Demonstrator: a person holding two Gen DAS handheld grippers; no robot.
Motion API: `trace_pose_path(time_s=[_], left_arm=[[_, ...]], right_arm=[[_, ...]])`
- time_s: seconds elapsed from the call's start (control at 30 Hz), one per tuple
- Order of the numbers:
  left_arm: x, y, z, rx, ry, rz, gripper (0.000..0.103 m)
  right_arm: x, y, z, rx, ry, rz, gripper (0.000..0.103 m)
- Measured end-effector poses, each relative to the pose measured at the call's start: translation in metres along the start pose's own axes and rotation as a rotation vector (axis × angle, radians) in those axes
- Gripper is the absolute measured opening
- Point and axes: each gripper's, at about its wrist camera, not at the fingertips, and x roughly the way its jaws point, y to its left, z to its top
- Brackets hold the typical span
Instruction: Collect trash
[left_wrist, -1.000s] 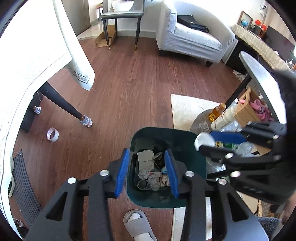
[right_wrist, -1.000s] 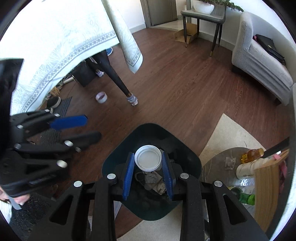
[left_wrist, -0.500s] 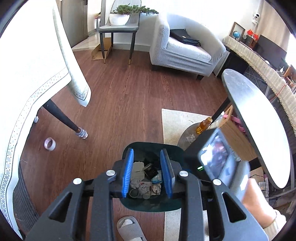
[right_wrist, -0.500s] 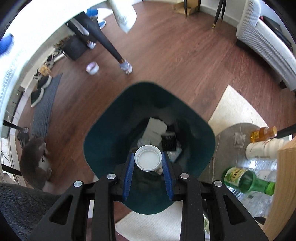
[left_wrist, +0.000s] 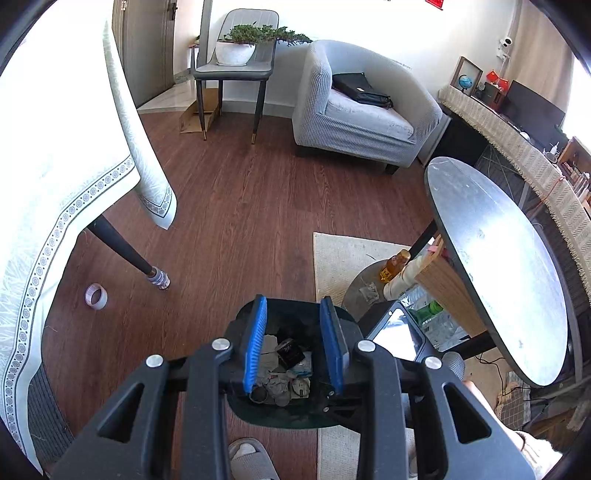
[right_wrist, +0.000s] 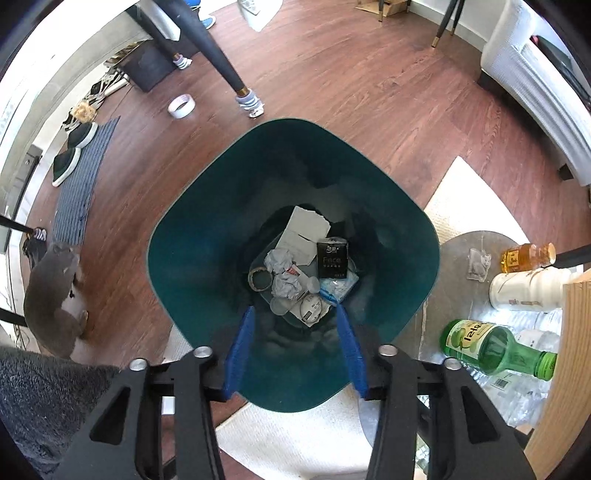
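A dark green bin (right_wrist: 192, 236) stands on the wood floor with crumpled paper (right_wrist: 284, 284), a black tissue pack (right_wrist: 331, 257), a torn white card and a tape ring inside. A white round lid (right_wrist: 313, 307) lies among them. My right gripper (right_wrist: 294, 311) points almost straight down into the bin's mouth. Its jaws are opening and nothing is between the blue pads (right_wrist: 239, 350). In the left wrist view my left gripper (left_wrist: 293, 301) hangs open and empty above the same bin (left_wrist: 280, 415), with the back of the right gripper (left_wrist: 397, 332) just to its right.
A roll of tape (right_wrist: 181, 106) lies on the floor by a table leg (right_wrist: 229, 74). A grey cat (right_wrist: 51, 295) sits left of the bin. A green bottle (right_wrist: 495, 350), a white bottle and an amber one rest on a low shelf under the round grey table (left_wrist: 498, 258).
My right gripper sank toward the bin and spread its jaws; the white lid left them and landed in the bin. My left gripper rose and its jaws narrowed a little.
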Motion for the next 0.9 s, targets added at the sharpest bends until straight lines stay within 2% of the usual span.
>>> trace_pose_path(time_s=[0.07,0.33,0.6,0.7,0.9], left_arm=[[-0.003,-0.002,0.001,0.002,-0.007,0.004,0.031],[-0.018,0.001,0.004,0.023,-0.048,0.077,0.033],[-0.023,0.003,0.004,0.009,-0.067,0.104,0.035],[-0.018,-0.001,0.000,0.013,-0.045,0.115,0.037],[-0.028,-0.014,-0.009,0.043,-0.090,0.112,0.051]], right_arm=[[-0.006,0.002,0.000,-0.008,-0.011,0.007,0.035],[-0.062,0.012,0.003,-0.033,-0.134,0.000,0.035],[-0.128,0.005,-0.002,-0.022,-0.290,-0.016,0.035],[-0.144,-0.003,-0.005,-0.005,-0.329,-0.029,0.035],[-0.189,-0.016,-0.024,0.040,-0.433,-0.049,0.035]])
